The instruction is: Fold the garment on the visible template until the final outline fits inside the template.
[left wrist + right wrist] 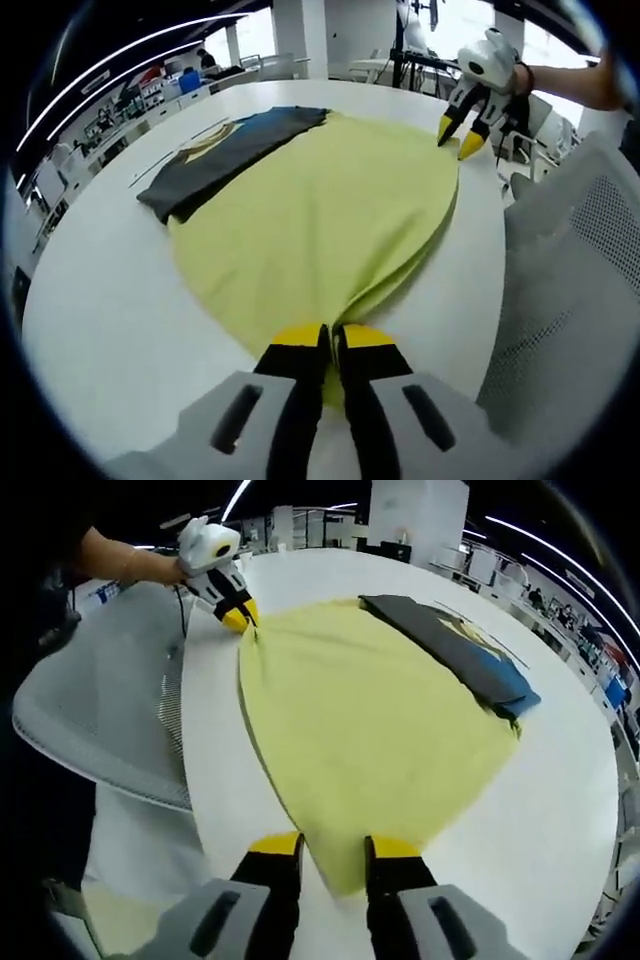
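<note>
Left gripper view: the left gripper (331, 338) pinches the near hem of a yellow-green cloth garment (320, 215) on a white round table (100, 300); a dark grey folded shirt (225, 150) overlaps the garment's far-left edge.

Right gripper view: the right gripper (333, 848), jaws parted, straddles the garment's (370, 720) near corner.

white table (100, 330) | grey mesh chair (100, 710) | ceiling light strips (520, 532)

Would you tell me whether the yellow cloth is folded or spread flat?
Folded: the yellow cloth lies doubled, two layered edges showing along its side.
</note>
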The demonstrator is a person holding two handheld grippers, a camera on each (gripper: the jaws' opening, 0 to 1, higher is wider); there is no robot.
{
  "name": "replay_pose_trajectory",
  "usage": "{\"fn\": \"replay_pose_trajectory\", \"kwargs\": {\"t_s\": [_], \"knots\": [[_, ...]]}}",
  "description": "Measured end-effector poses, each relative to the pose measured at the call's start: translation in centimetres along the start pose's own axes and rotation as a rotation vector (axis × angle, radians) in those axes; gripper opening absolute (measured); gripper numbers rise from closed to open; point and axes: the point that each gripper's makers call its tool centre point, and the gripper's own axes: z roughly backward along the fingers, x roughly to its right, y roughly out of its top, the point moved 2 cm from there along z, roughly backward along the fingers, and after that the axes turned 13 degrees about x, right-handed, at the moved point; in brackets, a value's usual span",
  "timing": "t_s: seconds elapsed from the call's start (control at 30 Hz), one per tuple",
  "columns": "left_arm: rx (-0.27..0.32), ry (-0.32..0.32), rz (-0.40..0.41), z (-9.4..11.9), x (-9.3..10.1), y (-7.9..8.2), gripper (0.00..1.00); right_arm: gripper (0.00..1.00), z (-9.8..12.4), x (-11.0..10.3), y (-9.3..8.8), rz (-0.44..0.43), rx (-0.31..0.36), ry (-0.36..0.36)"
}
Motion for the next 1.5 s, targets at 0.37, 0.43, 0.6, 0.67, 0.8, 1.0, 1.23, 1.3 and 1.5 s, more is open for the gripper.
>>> {"fn": "replay_pose_trajectory", "kwargs": {"t_s": [0.37,0.43,0.6,0.67,0.8,1.0,1.23,1.3,1.5], "knots": [[-0.011,0.002,-0.017,0.0,0.0,0.1,0.01,0.08,0.0,0.7,-0.1,-0.030,0.019,-0.036],[-0.013,0.002,-0.028,0.0,0.0,0.1,0.00,0.04,0.0,1.0,-0.2,-0.024,0.017,-0.049],[-0.008,0.003,-0.026,0.1,0.1,0.1,0.00,0.00,0.0,1.3,-0.2,-0.033,0.019,-0.061],[-0.006,0.002,-0.024,0.2,0.1,0.2,0.00,0.00,0.0,1.2,-0.2,-0.032,0.017,-0.061],[-0.005,-0.002,-0.013,0.5,0.4,0.3,0.00,0.00,0.2,1.0,-0.3,-0.041,0.011,-0.056],[-0.015,-0.022,0.005,1.4,1.5,0.0,0.00,0.00,0.7,-0.2,-0.7,-0.086,0.021,-0.041],[-0.035,-0.052,0.006,2.1,2.8,-0.4,0.00,0.00,1.3,-1.6,-1.1,-0.124,0.031,-0.032],[-0.040,-0.059,0.007,2.3,3.2,-0.5,0.00,0.00,1.5,-2.0,-1.2,-0.130,0.030,-0.025],[-0.052,-0.083,0.017,2.9,4.2,-0.9,0.00,0.00,2.1,-3.1,-1.6,-0.164,0.034,-0.009]]}}
